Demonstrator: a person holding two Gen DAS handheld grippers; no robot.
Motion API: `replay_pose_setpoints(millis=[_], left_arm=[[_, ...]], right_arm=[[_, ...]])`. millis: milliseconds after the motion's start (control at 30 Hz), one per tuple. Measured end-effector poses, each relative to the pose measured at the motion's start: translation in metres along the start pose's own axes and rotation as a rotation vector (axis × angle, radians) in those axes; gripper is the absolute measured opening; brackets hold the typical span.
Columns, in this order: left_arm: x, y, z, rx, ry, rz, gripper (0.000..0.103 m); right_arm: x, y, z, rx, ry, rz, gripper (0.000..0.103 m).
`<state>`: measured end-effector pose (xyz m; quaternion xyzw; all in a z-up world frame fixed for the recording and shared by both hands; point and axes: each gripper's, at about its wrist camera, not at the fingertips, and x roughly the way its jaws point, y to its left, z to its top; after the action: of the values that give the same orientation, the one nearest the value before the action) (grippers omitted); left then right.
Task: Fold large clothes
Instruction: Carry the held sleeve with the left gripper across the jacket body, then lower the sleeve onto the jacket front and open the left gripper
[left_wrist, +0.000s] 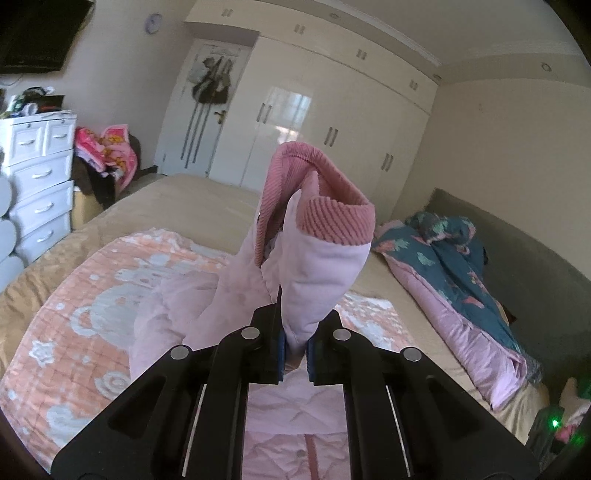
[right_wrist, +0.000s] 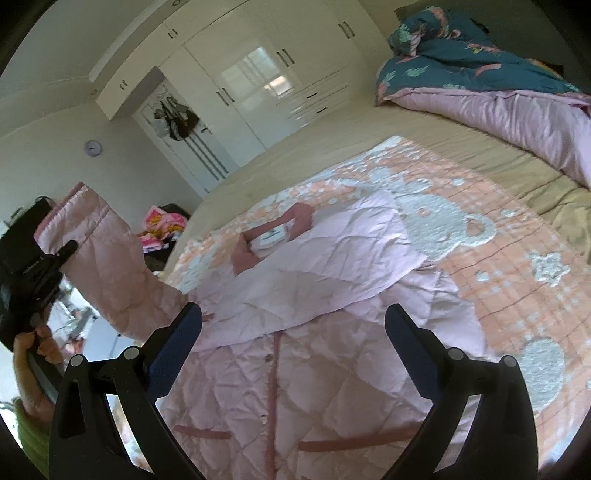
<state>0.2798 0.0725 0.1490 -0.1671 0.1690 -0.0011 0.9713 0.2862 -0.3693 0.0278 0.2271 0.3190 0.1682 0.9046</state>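
A pale pink quilted jacket (right_wrist: 295, 376) lies front up on a peach blanket with white bears (right_wrist: 498, 266) on the bed. Its right sleeve is folded across the chest, its ribbed collar (right_wrist: 273, 240) at the far end. My left gripper (left_wrist: 294, 354) is shut on the jacket's left sleeve (left_wrist: 314, 258) and holds it up off the bed, ribbed pink cuff (left_wrist: 332, 218) on top. The right wrist view shows that sleeve (right_wrist: 110, 273) raised at the left, with the left gripper (right_wrist: 33, 273) in a hand. My right gripper (right_wrist: 293, 325) is open and empty above the jacket's middle.
A rolled teal and pink duvet (right_wrist: 498, 85) lies along the far side of the bed (left_wrist: 207, 199). White wardrobes (left_wrist: 332, 122) line the wall. A white chest of drawers (left_wrist: 37, 177) and a chair with pink bedding (left_wrist: 110, 151) stand beside the bed.
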Motion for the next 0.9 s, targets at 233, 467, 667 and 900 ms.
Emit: replay_pose_setpoints(millis=[233, 467, 667, 900], left_arm=[[0.024, -0.024, -0.021, 0.031, 0.063, -0.072, 0.002], [0.055, -0.041, -0.055, 0.034, 0.166, -0.133, 0.002], [0.074, -0.047, -0.081, 0.044, 0.240, -0.152, 0.002], [0.093, -0.058, -0.113, 0.080, 0.322, -0.169, 0.004]], right_arm=[[-0.005, -0.016, 0.003, 0.016, -0.016, -0.044, 0.099], [-0.007, -0.033, 0.004, 0.046, -0.008, -0.046, 0.099], [-0.007, -0.040, 0.005, 0.054, -0.003, -0.050, 0.099], [-0.011, -0.050, 0.006, 0.072, -0.012, -0.067, 0.099]])
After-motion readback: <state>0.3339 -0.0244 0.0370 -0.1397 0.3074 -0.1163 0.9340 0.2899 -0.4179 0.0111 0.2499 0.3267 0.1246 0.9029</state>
